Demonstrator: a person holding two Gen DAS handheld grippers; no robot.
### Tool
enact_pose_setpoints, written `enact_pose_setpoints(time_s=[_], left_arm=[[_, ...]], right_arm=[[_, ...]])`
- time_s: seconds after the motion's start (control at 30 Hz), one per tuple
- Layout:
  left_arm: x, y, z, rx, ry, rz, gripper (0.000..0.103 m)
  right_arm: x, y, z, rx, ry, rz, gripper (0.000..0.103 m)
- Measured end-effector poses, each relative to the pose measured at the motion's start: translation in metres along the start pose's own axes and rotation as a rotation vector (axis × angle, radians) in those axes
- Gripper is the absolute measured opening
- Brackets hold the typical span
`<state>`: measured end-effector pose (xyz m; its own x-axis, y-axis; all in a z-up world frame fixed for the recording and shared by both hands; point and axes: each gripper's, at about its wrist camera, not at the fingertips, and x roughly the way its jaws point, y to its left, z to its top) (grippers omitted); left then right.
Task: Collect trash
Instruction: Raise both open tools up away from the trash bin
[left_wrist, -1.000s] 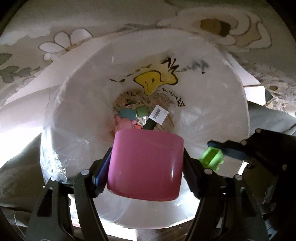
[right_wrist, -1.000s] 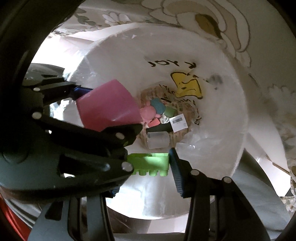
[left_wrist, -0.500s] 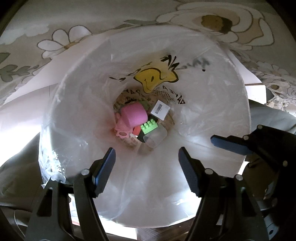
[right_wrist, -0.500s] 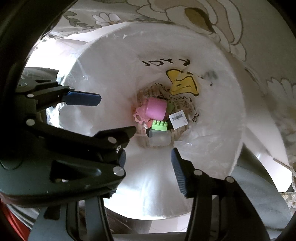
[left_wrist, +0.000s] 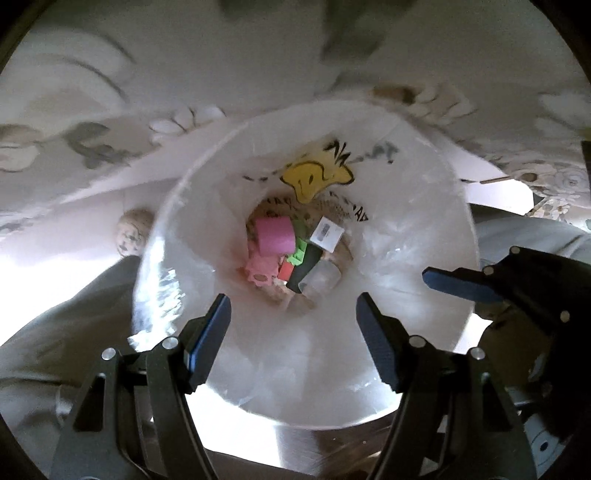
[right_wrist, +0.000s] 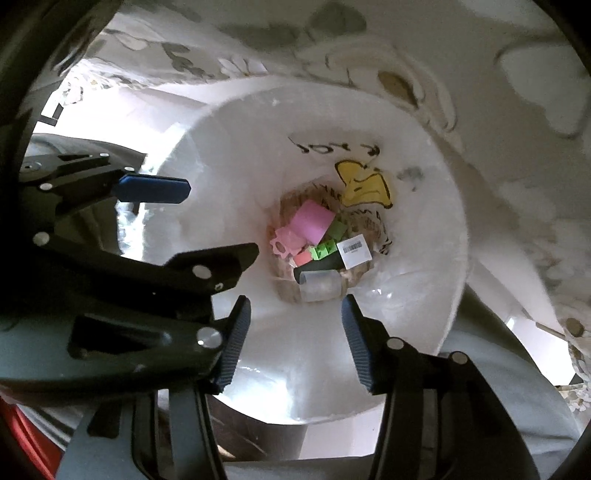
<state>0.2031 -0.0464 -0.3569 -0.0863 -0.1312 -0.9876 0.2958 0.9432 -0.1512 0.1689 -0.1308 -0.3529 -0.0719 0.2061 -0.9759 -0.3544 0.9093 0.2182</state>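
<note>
Lying now in the lined bin (left_wrist: 424, 206): pink cup (left_wrist: 275, 235), green brick (right_wrist: 324, 250) | left gripper (left_wrist: 293, 332), right gripper (right_wrist: 293, 332): both released, jaws apart, empty | drop done, more trash next.

Pale floral cloth (left_wrist: 110, 74) with big flower outlines fills the background, bright light glaring in low on the left, everything kinda blurry.

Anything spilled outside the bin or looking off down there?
Nothing stands out. The pink cup, green brick and the other bits all lie at the bottom of the lined bin; both grippers' jaws are empty above it.
</note>
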Motion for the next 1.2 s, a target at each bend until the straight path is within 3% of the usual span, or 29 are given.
enact_pose_setpoints(time_s=[0.4,0.63,0.97,1.2], left_arm=[[-0.083,-0.011,-0.035,0.090,-0.200,0.125,0.070],[-0.143,-0.021,-0.060,0.109,-0.336,0.154,0.070],[-0.214,-0.034,-0.099,0.076,-0.486,0.184,0.078],[-0.256,-0.046,-0.131,0.065,-0.601,0.194,0.081]], right_arm=[[-0.077,0.029,-0.028,-0.067,-0.163,-0.087,0.055],[-0.133,0.040,-0.048,-0.075,-0.279,-0.134,0.059],[-0.216,0.054,-0.084,-0.028,-0.468,-0.217,0.084],[-0.256,0.069,-0.111,-0.008,-0.557,-0.265,0.091]])
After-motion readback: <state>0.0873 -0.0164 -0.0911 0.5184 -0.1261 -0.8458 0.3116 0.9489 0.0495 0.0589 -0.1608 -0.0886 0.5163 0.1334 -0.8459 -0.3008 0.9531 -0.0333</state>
